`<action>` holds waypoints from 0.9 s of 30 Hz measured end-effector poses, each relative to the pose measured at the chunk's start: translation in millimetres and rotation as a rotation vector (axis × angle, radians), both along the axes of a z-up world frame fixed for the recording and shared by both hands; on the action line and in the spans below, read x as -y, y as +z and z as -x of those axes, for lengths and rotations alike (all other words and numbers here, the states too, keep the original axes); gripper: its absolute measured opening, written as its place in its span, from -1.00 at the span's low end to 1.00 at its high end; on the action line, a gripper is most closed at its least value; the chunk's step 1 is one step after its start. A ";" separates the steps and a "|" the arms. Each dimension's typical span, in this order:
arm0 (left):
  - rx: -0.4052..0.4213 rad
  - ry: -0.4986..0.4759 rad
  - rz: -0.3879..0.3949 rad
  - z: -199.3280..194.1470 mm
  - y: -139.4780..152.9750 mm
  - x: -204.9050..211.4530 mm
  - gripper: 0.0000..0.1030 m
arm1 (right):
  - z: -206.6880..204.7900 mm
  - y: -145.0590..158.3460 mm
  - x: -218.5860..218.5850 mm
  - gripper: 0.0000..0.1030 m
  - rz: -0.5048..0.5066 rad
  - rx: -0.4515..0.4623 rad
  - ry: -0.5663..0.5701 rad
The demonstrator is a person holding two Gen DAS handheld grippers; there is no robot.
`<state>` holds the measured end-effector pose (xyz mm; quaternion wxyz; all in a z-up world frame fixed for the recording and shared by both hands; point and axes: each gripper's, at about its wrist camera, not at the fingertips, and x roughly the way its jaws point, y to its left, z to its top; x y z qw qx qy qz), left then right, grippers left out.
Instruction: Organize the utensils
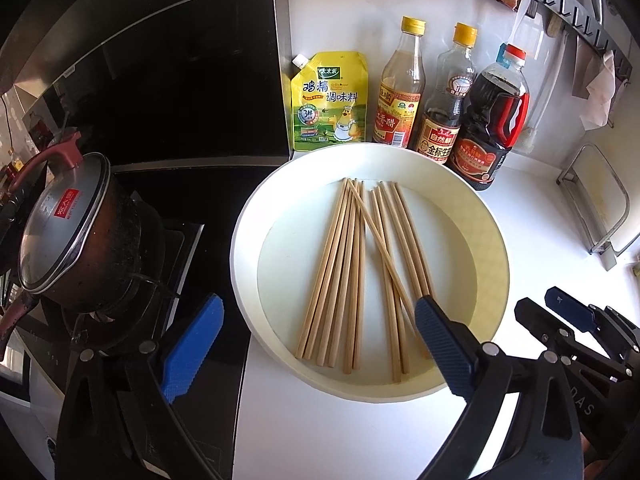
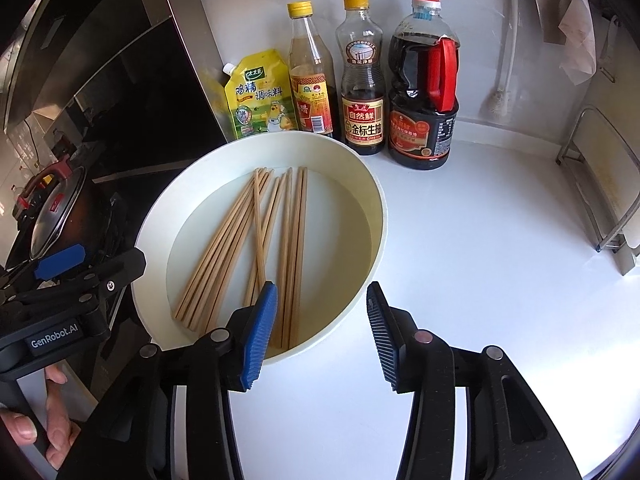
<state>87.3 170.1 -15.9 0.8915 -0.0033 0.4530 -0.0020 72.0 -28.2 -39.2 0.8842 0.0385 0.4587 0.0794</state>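
We see the wooden chopsticks point(image 1: 352, 272) lying loose in a round white basin point(image 1: 496, 240) on the white counter point(image 2: 460, 240), one stick crossing the others. Our left gripper point(image 1: 316, 344) is spread wide, one blue pad over the stove side, the other over the basin's near edge, pinching nothing. Our right gripper point(image 2: 322, 334) is partly spread above the basin's near rim, also empty. A seasoning pouch point(image 1: 328, 100) and three sauce bottles point(image 1: 436, 116) stand just behind the basin.
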 end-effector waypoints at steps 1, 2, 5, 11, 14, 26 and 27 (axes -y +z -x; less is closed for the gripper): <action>0.000 0.002 0.007 0.1 0.2 0.3 0.84 | 0.3 0.2 1.2 -0.13 0.000 0.000 -0.001; -0.001 0.004 0.015 0.4 0.4 0.5 0.84 | 0.9 0.4 2.5 -0.13 -0.001 0.000 -0.002; -0.004 0.006 0.017 0.2 0.1 2.7 0.85 | 2.1 0.3 5.0 -0.13 -0.002 0.000 -0.002; -0.012 0.001 -0.005 1.8 -0.3 10.9 0.85 | 3.2 -0.7 11.5 -0.13 -0.004 -0.005 -0.005; -0.014 -0.002 -0.017 1.6 -0.4 15.3 0.85 | 4.6 -1.6 14.5 -0.13 -0.007 -0.008 -0.006; -0.025 0.002 -0.012 -0.6 -1.6 18.5 0.85 | 4.9 -3.6 18.8 -0.13 -0.008 -0.013 -0.002; -0.024 0.000 -0.014 -1.0 -1.6 18.5 0.85 | 5.1 -4.0 19.1 -0.13 -0.009 -0.015 -0.001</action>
